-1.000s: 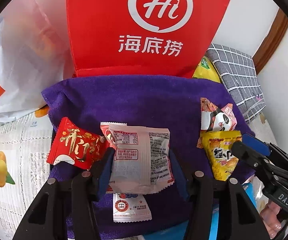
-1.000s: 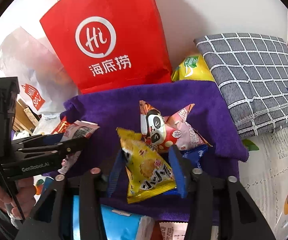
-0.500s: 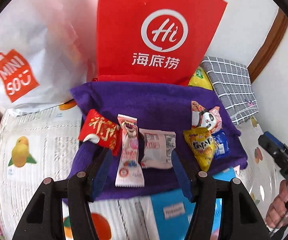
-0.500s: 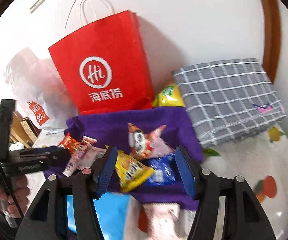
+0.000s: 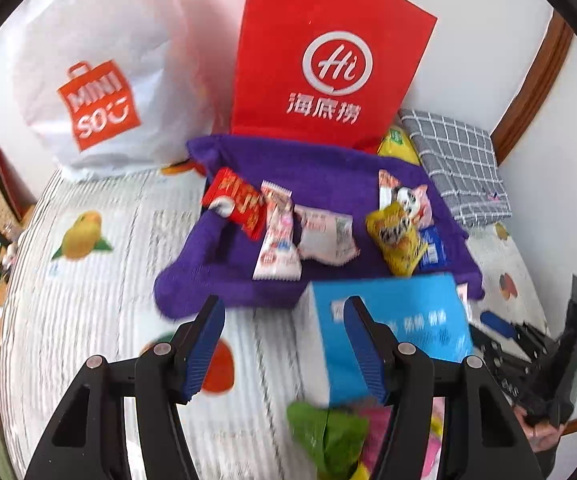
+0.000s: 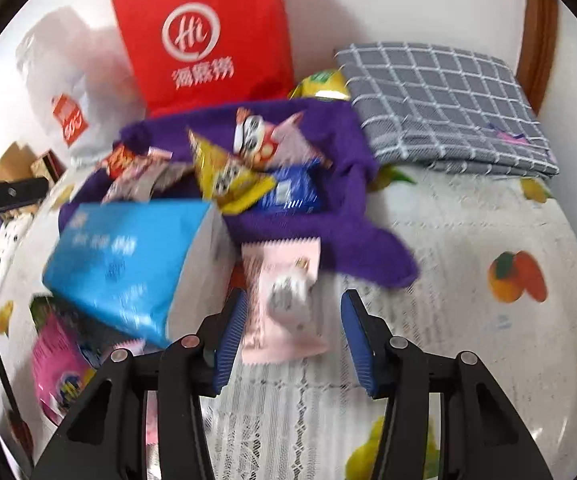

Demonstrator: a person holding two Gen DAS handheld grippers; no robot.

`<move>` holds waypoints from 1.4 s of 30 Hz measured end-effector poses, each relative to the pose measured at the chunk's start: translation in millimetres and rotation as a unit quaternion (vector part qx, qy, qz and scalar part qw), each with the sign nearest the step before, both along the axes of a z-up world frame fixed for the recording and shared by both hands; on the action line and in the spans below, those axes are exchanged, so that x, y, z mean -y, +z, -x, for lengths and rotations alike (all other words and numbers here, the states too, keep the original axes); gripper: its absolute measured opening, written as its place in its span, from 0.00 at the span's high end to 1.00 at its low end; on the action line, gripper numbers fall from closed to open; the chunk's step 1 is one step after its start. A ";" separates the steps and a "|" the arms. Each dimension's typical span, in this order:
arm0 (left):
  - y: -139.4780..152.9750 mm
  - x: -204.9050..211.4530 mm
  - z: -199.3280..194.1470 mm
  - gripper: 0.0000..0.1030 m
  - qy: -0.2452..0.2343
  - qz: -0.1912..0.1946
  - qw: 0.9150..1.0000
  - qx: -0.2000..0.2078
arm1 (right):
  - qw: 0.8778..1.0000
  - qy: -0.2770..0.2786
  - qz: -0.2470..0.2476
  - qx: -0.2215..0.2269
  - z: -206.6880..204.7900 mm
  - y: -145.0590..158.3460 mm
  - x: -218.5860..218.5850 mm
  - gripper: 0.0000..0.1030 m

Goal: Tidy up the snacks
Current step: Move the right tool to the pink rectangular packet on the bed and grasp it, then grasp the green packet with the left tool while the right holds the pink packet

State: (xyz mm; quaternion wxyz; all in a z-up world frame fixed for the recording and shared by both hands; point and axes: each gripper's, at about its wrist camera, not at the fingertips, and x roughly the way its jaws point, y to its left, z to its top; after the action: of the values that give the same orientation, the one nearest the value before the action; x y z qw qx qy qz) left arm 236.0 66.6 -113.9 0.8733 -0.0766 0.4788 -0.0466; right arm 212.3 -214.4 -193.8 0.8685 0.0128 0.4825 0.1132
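right tool point(image 6: 290, 332) closing (empty), pink packet point(image 6: 284, 304) between

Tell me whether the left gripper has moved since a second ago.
Yes. The left gripper has pulled back from the purple towel, which now lies farther ahead of it.

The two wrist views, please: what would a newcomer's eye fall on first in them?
First, the tall red paper bag with its white "Hi" logo, standing against the wall behind everything. In front of it lies a purple towel bearing a row of snack packets, the yellow packet brightest among them. Nearer the cameras, a light blue box sits at the towel's front edge, and a pale pink packet lies just ahead of the right hand-held gripper, whose jaws are closing.
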 end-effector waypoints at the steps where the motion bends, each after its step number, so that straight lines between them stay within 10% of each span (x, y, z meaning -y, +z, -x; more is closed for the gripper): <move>1: -0.6 0.1 4.1 0.42 0.001 -0.006 1.000 -0.001 | 1.000 0.003 0.004 0.002 -1.0 -2.6 -1.8 0.52; 11: -2.1 -10.1 44.4 0.42 0.021 -0.022 1.000 0.000 | 0.999 0.030 0.042 0.008 -0.5 -15.6 -15.1 0.66; 22: -8.1 -0.5 66.5 0.42 0.010 0.000 1.000 0.005 | 0.999 0.043 0.008 -0.029 76.3 -2.9 1.2 0.65; 42: -39.3 10.8 96.5 0.42 -0.006 0.042 0.999 -0.010 | 1.000 0.000 0.021 0.015 80.3 -14.5 -0.9 0.60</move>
State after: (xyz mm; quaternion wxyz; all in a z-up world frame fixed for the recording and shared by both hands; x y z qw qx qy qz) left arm 139.5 55.8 -153.2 0.8643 -0.1110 0.4855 -0.0710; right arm 132.0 -213.4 -208.3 0.8757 -0.0069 0.4715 0.1033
